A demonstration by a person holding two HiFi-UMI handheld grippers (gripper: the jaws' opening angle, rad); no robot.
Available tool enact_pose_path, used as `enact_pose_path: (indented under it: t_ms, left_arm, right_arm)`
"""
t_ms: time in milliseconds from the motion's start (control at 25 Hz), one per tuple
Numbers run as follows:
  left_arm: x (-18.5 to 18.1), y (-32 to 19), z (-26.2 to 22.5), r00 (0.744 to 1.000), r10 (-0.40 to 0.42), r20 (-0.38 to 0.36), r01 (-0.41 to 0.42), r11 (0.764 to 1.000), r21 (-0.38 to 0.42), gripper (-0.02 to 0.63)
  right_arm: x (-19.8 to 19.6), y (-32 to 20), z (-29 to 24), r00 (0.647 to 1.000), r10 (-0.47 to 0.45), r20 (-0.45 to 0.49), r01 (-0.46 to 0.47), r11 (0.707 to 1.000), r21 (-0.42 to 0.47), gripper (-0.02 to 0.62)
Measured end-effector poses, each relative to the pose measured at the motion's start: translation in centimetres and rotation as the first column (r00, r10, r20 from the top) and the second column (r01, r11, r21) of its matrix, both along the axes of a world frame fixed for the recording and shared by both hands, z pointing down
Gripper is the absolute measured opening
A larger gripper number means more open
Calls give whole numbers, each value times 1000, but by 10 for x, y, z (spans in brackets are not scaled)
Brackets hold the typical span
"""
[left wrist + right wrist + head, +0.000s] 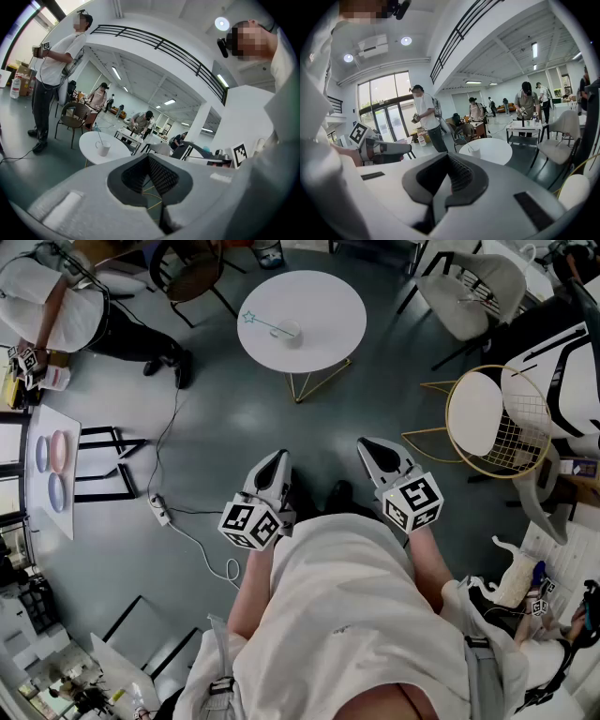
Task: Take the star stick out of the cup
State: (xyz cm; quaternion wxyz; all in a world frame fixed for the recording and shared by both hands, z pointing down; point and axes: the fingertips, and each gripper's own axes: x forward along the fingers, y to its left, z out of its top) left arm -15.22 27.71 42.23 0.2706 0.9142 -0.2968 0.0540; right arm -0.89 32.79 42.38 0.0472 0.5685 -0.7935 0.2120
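Note:
A white cup (pixel 289 331) stands on a round white table (pixel 323 296) across the floor from me. In the cup leans a thin stick with a pale blue star (pixel 249 317) at its far-left end. Both grippers are held close to my body, far short of the table. The left gripper (pixel 275 463) is shut with nothing in it, and so is the right gripper (pixel 375 448). In the left gripper view the cup (pixel 103 148) and its stick (pixel 99 138) show beyond the shut left gripper (pixel 149 158). In the right gripper view the cup (pixel 475 151) sits small on the table (pixel 492 151).
A person (pixel 56 306) stands at the far left by a dark chair (pixel 197 268). A white chair (pixel 473 287) and a gold wire seat (pixel 487 418) are at the right. A power strip (pixel 159 510) with its cable lies on the floor.

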Motion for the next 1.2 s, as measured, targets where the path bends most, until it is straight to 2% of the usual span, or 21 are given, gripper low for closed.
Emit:
enact_pose_path:
  t_ms: [200, 400, 640, 760, 960, 1200]
  left_arm:
    - [2, -1, -3, 1000, 13, 16, -14, 999, 30, 9]
    - [3, 1, -6, 997, 28, 71, -34, 996, 83, 9]
    - [-3, 9, -8, 997, 22, 78, -28, 996, 86, 9]
    - [-3, 10, -8, 996, 16, 93, -25, 995, 92, 9]
    - [-10, 14, -6, 987, 6, 162, -26, 992, 120, 9]
    - [-20, 8, 0, 986, -16, 165, -3, 994, 111, 9]
  right_arm:
    - [3, 4, 0, 1000, 13, 2, -13, 1000, 7, 5]
    - [4, 7, -2, 1000, 26, 4, -26, 1000, 9, 5]
    - [15, 13, -1, 993, 111, 51, -111, 994, 4, 6]
    - [17, 16, 1, 993, 113, 40, -113, 994, -3, 6]
    - [15, 22, 10, 994, 108, 32, -107, 994, -35, 6]
    - [16, 19, 19, 993, 115, 28, -113, 992, -64, 6]
